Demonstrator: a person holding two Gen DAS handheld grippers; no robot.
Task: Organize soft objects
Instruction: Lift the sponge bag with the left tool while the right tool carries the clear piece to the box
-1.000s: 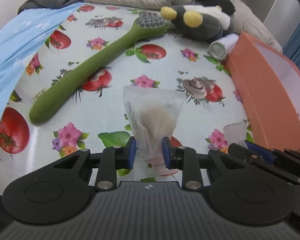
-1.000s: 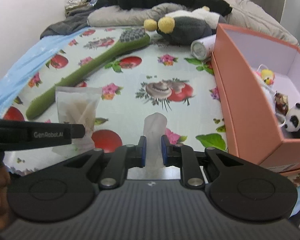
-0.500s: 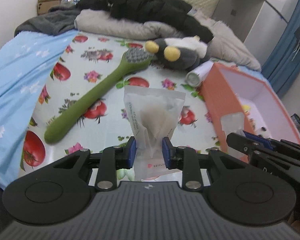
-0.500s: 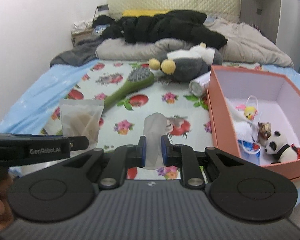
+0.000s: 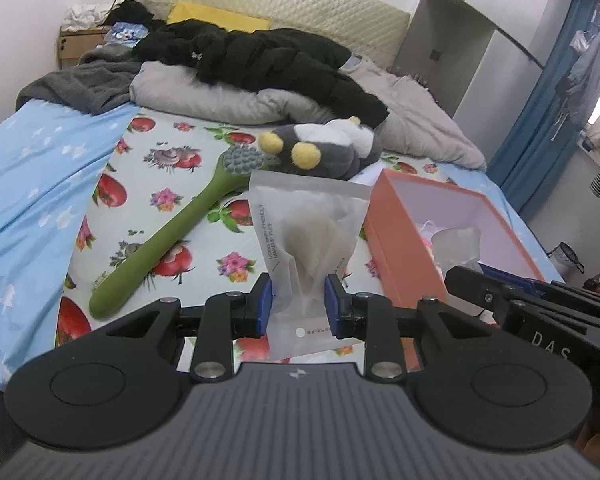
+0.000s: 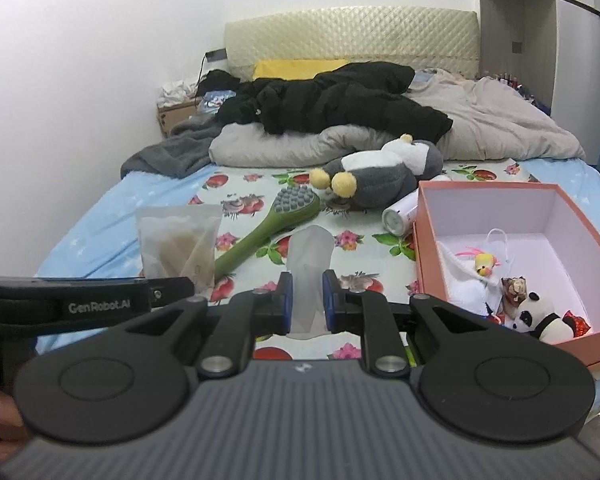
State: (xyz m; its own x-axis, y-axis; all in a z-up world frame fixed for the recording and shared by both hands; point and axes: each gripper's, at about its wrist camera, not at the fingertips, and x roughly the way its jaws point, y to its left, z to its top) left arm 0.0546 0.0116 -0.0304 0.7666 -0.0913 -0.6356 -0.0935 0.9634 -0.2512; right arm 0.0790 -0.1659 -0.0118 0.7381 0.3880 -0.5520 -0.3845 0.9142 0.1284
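Makeup puff pouch [image 5: 312, 248] pinched upright between left gripper [image 5: 299, 302] pads, lower end partly hidden behind them; small translucent bag [image 6: 309, 276], contents indistinct, clamped in narrow right gripper [image 6: 307, 300]; both raised above fruit-print sheet [image 5: 168, 200]; orange box [image 6: 512, 264] at right, holding small toys; green brush [image 5: 172, 240] left; grey plush [image 6: 376, 176] and bedding [image 6: 300, 144] far.

A bed [image 6: 100, 224] with a blue sheet carries a fruit-print cloth [image 6: 364, 240]. On it, beyond the right hand-held gripper [image 6: 307, 300], lie a green brush [image 6: 268, 232], a grey plush [image 6: 384, 176] and a white roll [image 6: 398, 216]; an orange box [image 6: 432, 264] sits to its right. Grey bedding [image 6: 500, 128] and black clothing [image 6: 332, 100] lie farthest off.
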